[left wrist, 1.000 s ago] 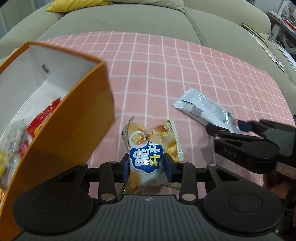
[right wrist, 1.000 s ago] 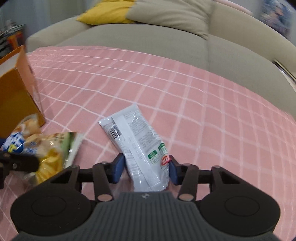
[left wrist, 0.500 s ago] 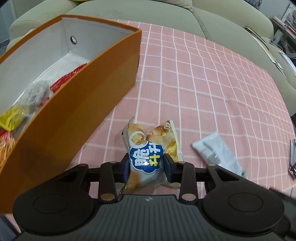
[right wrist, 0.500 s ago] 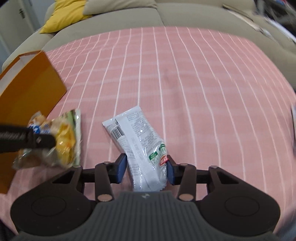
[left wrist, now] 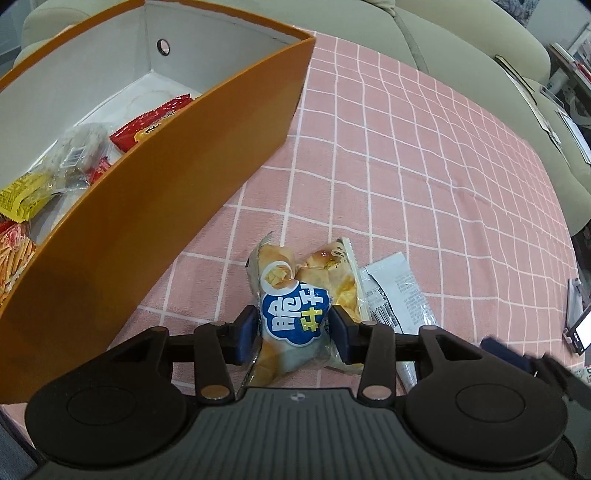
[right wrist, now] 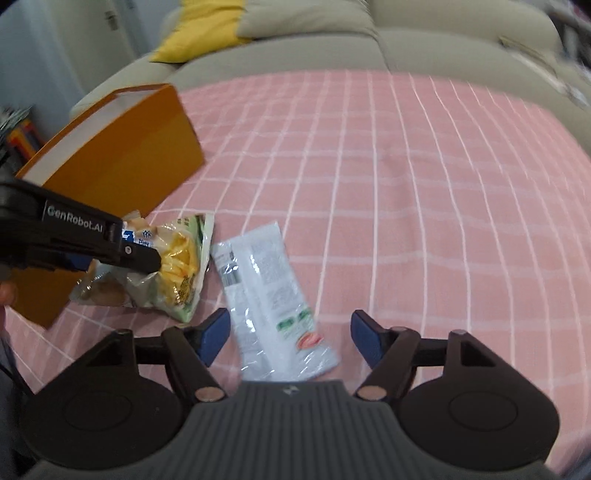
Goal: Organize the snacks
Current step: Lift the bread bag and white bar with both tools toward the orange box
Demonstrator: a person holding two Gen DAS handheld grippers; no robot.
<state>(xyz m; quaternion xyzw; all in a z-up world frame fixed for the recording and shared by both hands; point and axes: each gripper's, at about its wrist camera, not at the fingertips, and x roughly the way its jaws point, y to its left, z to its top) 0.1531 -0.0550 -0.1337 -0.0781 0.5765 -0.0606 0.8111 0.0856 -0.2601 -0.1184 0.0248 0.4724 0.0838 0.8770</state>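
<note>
A yellow snack bag [left wrist: 295,291] with a blue label sits between the pads of my left gripper [left wrist: 295,334]. The jaws are opening but still touch its sides. In the right wrist view the bag [right wrist: 181,266] rests on the pink cloth beside the orange box [right wrist: 122,158]. A white packet [right wrist: 266,288] lies flat on the cloth between the spread fingers of my right gripper [right wrist: 290,336]. Those jaws are opening and the pads stand clear of it. The orange box [left wrist: 184,184] at the left holds several snack packets, among them a red packet [left wrist: 151,125].
A pink checked cloth [left wrist: 424,166] covers the surface. A beige sofa [right wrist: 443,44] with a yellow cushion [right wrist: 199,29] stands behind it. A small device with a lit screen [left wrist: 580,325] lies at the right edge. Books and papers lie far right.
My right gripper has opened and let go of the white packet, which now lies beside the yellow bag. Both grippers moved left toward the orange box. The left jaws have widened slightly.
</note>
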